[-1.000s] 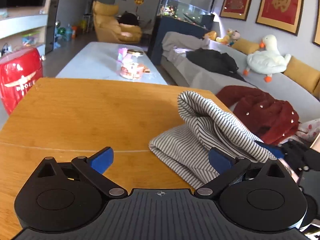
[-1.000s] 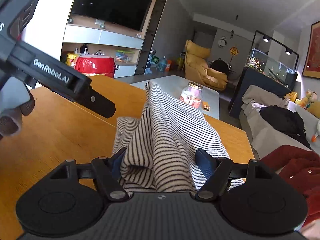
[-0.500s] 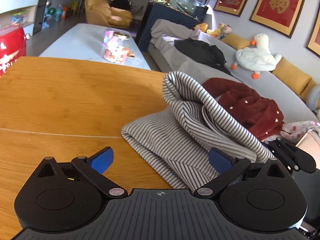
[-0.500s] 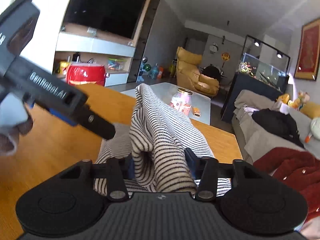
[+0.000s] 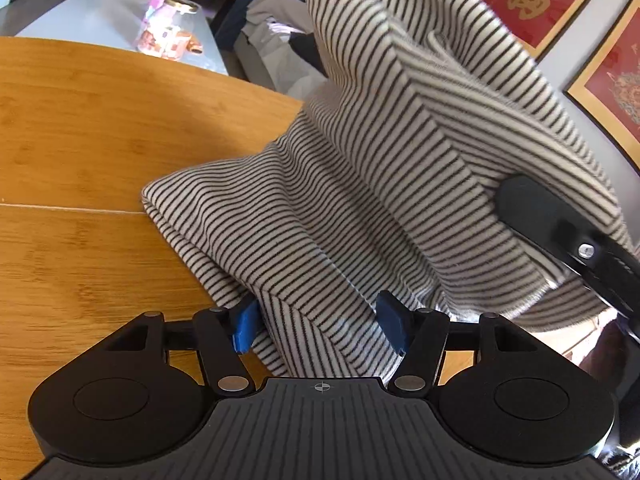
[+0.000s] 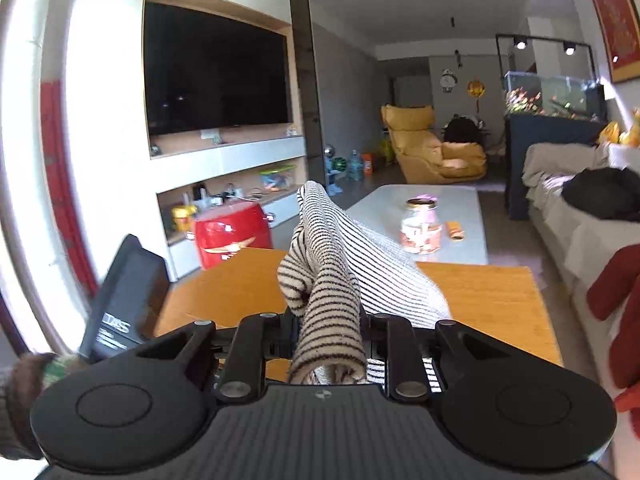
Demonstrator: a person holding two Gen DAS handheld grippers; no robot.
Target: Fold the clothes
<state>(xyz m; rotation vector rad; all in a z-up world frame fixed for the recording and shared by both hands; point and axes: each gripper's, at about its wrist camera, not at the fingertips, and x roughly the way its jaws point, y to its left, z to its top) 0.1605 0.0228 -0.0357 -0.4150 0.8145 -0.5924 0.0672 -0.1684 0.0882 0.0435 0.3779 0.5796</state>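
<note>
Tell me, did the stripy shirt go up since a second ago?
Yes. In the right wrist view the stripy shirt, clamped in the right hand-held gripper, now sits higher above the wooden table, which looks farther below.

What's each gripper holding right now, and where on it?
Right gripper is shut on a bunched fold of the striped garment. Left gripper straddles its lower edge, open.

Each camera looks forward over its own tongs, close above the tabletop [image 5: 80, 128]. Both views share the striped cloth [image 5: 360, 184] and jar [image 6: 420, 228].
</note>
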